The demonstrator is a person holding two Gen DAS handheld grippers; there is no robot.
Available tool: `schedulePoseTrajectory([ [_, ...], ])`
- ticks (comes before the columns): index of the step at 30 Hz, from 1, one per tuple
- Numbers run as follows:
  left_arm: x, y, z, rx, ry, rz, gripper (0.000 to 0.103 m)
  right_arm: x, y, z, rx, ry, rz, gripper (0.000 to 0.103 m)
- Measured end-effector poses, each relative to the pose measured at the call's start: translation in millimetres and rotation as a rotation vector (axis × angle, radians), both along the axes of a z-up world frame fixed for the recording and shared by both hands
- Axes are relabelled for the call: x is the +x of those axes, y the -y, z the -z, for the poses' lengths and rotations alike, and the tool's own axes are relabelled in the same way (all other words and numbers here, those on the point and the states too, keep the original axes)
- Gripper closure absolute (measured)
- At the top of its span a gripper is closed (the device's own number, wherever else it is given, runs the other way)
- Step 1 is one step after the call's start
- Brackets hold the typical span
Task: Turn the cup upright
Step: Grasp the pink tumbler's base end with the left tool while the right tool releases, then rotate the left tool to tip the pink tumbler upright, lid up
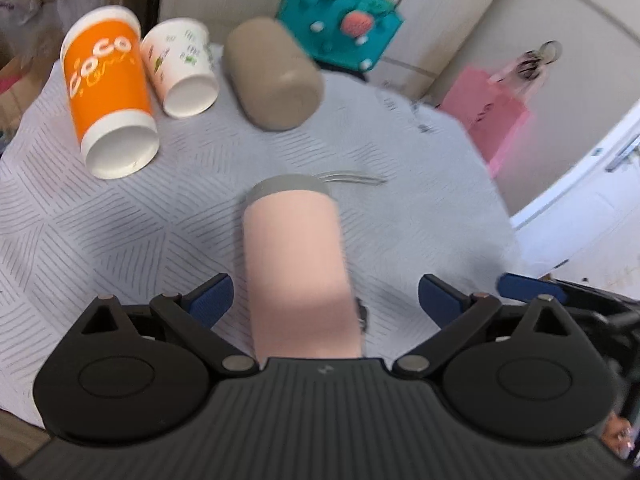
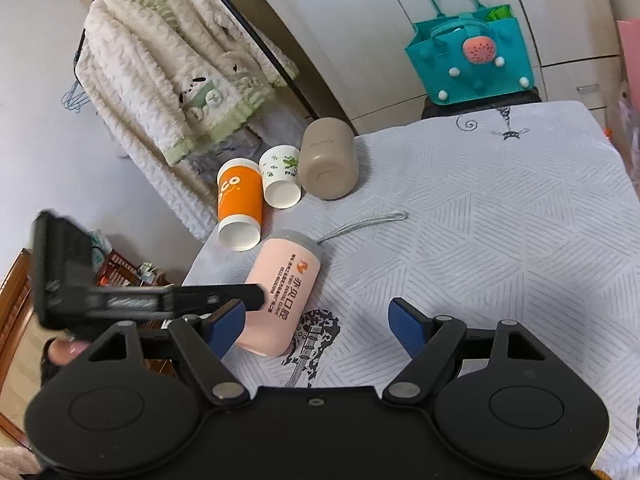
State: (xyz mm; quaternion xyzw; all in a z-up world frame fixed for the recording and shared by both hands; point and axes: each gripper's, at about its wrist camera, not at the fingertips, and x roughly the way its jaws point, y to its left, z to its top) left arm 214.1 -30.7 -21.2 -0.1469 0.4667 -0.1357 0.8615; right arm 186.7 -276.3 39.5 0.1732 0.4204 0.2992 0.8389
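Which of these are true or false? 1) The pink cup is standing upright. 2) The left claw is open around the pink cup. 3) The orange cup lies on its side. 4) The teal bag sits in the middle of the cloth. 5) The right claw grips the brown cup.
1) False. The pink cup lies on its side on the patterned cloth.
2) True. The left claw is open, with the cup between its blue fingers.
3) True. The orange cup lies on its side beside the white paper cup.
4) False. The teal bag stands beyond the cloth's far edge.
5) False. The right claw is open and holds nothing; the brown cup lies far from it.
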Motion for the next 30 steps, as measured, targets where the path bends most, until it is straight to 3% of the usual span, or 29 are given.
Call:
schedulePoseTrajectory([
  [4,13.2,-4.6,10.3,-0.013,-0.054,-0.008,0.018,6.4,-8.3,5.4,-0.005,-0.004,-0.052,0.020],
  [6,16.0,-8.9,13.4,-0.036,-0.075,0.003,0.040,9.2,-16.2,7.2,-0.017,-0.001,-0.091,0.020],
  [16,14.6,-15.2,17.1,-0.080,-0.056,0.013,0.041,19.1,-54.1,13.3,-0.056,-0.007,-0.207,0.020],
  [23,14.4,-17.2,20.6,-0.112,-0.043,0.049,0.041,30.5,-85.7,34.5,-0.081,-0.052,-0.241,0.022],
  [30,4.7,-11.0,19.1,-0.090,0.047,0.080,0.041,28.4,-84.4,41.3,-0.041,-0.015,-0.233,0.026],
])
